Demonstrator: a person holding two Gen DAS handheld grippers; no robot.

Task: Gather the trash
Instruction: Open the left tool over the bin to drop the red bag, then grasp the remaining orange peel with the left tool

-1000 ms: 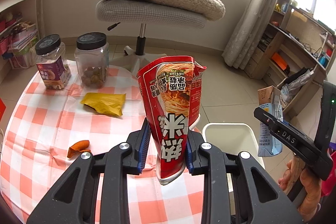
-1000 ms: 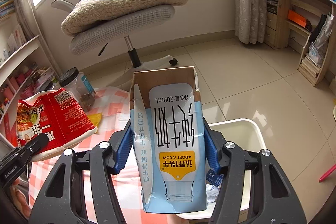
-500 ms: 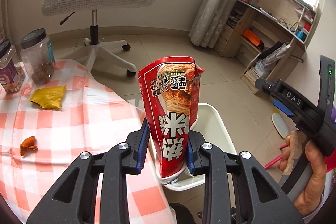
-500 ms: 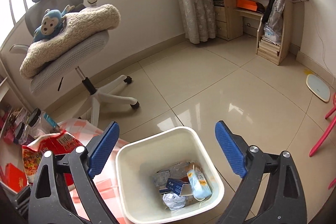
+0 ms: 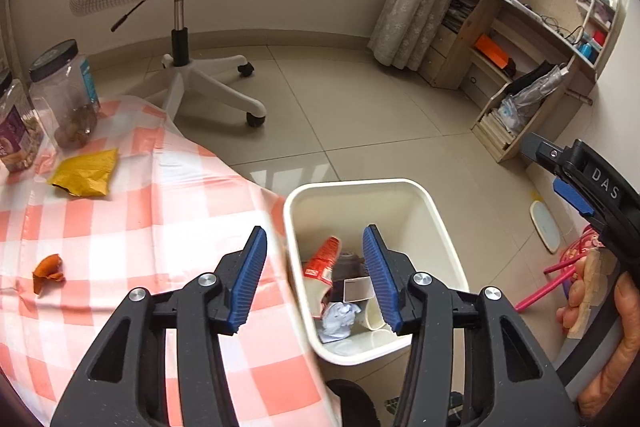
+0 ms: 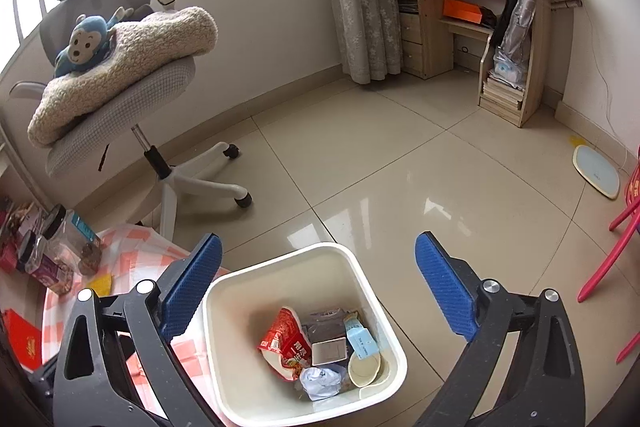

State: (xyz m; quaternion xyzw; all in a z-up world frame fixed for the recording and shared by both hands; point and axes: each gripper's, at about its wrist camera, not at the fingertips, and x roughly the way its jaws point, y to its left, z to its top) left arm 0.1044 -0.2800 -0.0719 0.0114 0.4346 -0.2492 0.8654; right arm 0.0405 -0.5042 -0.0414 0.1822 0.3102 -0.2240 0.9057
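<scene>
1. The left gripper (image 5: 314, 259) hangs above the white bin (image 5: 436, 223), jaws spread and holding nothing.
2. The right gripper (image 6: 318, 285) is over the same bin (image 6: 280, 269), jaws wide apart and empty.
3. The red noodle packet (image 6: 286, 341) and blue milk carton (image 6: 360, 339) lie inside the bin.
4. On the checked tablecloth (image 5: 132, 203) beside the bin lie a yellow wrapper (image 5: 86, 173) and an orange peel (image 5: 48, 269).

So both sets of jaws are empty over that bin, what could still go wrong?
The white bin stands tight against the draped checked tablecloth, so a low return swing could catch the cloth. The orange peel is small, crumpled and may slip. The yellow wrapper lies near the jars, which could get bumped.
</scene>
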